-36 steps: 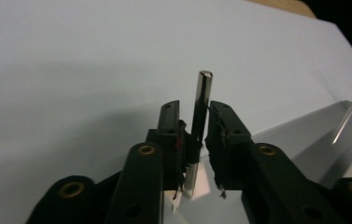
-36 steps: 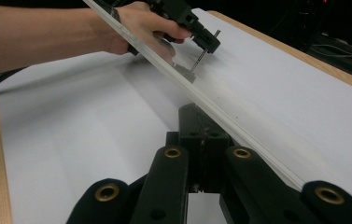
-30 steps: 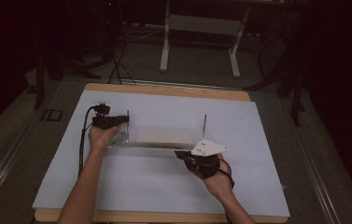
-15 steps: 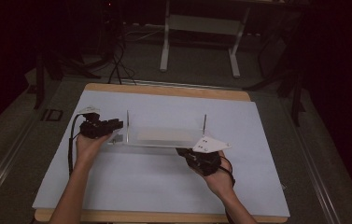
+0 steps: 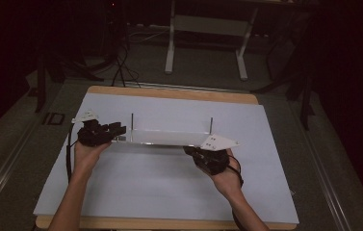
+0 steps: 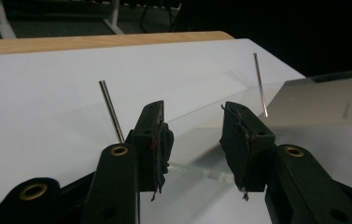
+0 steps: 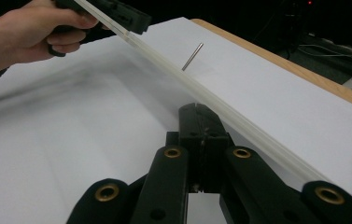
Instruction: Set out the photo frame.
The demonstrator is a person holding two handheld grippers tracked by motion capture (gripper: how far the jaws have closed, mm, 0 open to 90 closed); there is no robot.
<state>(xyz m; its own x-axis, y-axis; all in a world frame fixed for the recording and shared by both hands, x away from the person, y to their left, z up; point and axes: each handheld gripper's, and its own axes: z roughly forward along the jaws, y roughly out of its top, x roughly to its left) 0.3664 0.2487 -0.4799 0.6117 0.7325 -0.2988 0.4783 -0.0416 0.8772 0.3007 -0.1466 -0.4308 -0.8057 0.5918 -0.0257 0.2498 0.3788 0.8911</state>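
Note:
A clear flat plate [image 5: 164, 136] with two thin upright metal pins [image 5: 132, 126] [image 5: 211, 126] lies across the middle of the white sheet [image 5: 169, 192]. My left gripper [image 5: 120, 130] is at the plate's left end. In the left gripper view it stands open [image 6: 194, 140], with the plate's corner [image 6: 201, 119] reaching in between the jaws and a pin [image 6: 111, 109] just beyond. My right gripper [image 5: 188, 150] is at the plate's front right corner. In the right gripper view it is shut [image 7: 197, 109], with the plate's pale edge [image 7: 239, 121] running past its tips.
The white sheet covers a wooden table whose back edge [image 5: 169, 92] shows. Behind it stand a metal desk frame [image 5: 205, 43] and cables on a dark floor. The person's other hand and the left gripper [image 7: 117, 16] sit at the plate's far end.
My left gripper has drawn back leftwards from over the plate's left end to just at its edge. The right gripper and the plate have hardly moved.

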